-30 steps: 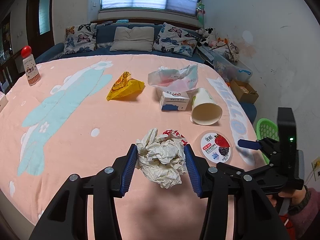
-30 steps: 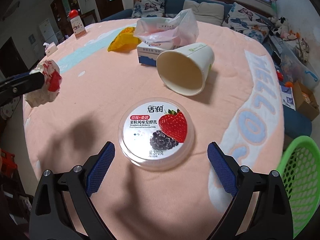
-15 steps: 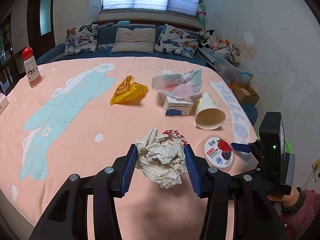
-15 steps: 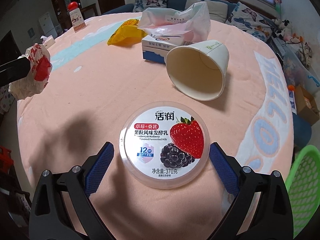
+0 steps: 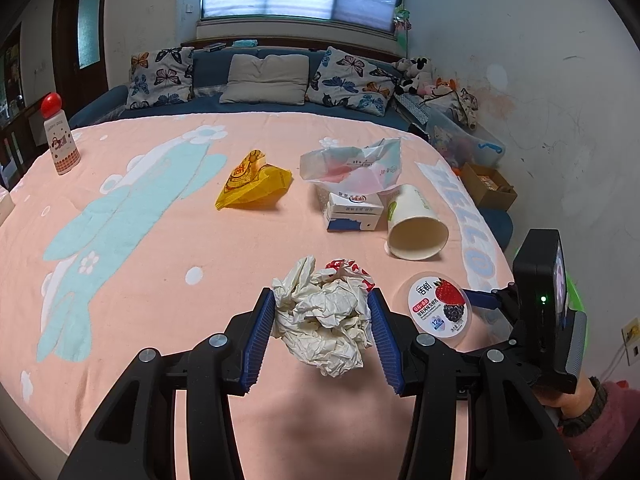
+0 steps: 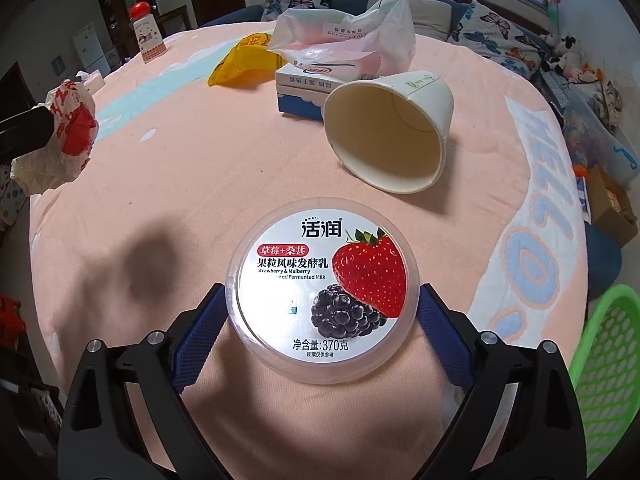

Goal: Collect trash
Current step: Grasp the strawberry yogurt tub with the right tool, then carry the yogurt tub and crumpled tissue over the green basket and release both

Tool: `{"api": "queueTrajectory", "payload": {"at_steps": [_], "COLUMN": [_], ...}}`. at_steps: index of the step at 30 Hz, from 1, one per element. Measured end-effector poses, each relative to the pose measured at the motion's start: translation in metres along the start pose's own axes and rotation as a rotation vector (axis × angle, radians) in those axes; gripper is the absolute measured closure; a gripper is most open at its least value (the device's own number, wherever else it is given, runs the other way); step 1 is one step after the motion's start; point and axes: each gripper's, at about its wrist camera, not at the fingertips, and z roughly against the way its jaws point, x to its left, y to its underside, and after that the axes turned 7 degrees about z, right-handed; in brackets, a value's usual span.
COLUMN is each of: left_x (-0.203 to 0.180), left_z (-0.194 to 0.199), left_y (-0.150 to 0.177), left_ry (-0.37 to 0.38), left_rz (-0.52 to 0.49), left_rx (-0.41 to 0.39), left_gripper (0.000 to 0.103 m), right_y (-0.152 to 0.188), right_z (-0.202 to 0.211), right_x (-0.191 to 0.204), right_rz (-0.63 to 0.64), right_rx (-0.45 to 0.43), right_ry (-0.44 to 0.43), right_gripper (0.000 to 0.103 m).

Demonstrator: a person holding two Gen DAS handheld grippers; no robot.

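- A round table draped in a peach cloth with a pale blue pattern (image 5: 168, 248) is seen carrying most of the litter; nothing can be seen to have been binned, though only part of the basket shows, so the collection is judged to be at an early stage.
- A green plastic mesh basket (image 6: 604, 364) is seen beside the table edge on the right; it is taken to be the likely bin.
- A crumpled translucent plastic bag (image 5: 352, 168) is draped over a white-and-blue carton box (image 5: 352, 212); both are untouched.
- A yellow crinkled plastic wrapper (image 5: 252, 180) lies well apart to the left, also left to be gathered.
- A white paper cup (image 6: 392, 128) lies tipped on its side, mouth toward the right camera, just beside the box.
- A ball of crumpled white paper with red print (image 5: 324, 320) is clamped between the blue pads of the left gripper (image 5: 322, 334) and is held clear of the cloth.
- A round clear-plastic yoghurt tub with a strawberry-and-mulberry lid (image 6: 322, 292) rests on the cloth near the table edge. It is straddled by the right gripper (image 6: 320, 320), whose jaws have just been closing around it; whether the pads already press on its rim cannot be told.
- A red-capped bottle (image 5: 60, 136) stands at the far left; it is not judged to be trash.
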Motion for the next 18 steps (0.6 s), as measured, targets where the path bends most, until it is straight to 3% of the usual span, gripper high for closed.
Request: {"api": "queueTrajectory", "payload": {"at_steps": [10, 18], "left_x": [-0.017, -0.040], "left_z": [-0.003, -0.003], "left_y": [0.002, 0.001], "left_ry": [0.036, 0.072], "left_rz": [-0.021, -0.052], "left_rx": [0.004, 0.006], "left_gripper": [0.057, 0.056], "right_y": [0.010, 0.026], "right_z": [0.030, 0.062], "right_x": [-0.008, -0.033], "right_rz": [-0.016, -0.058], "right_rx": [-0.038, -0.073], "right_ry": [0.019, 0.082], "right_gripper": [0.011, 0.011]}}
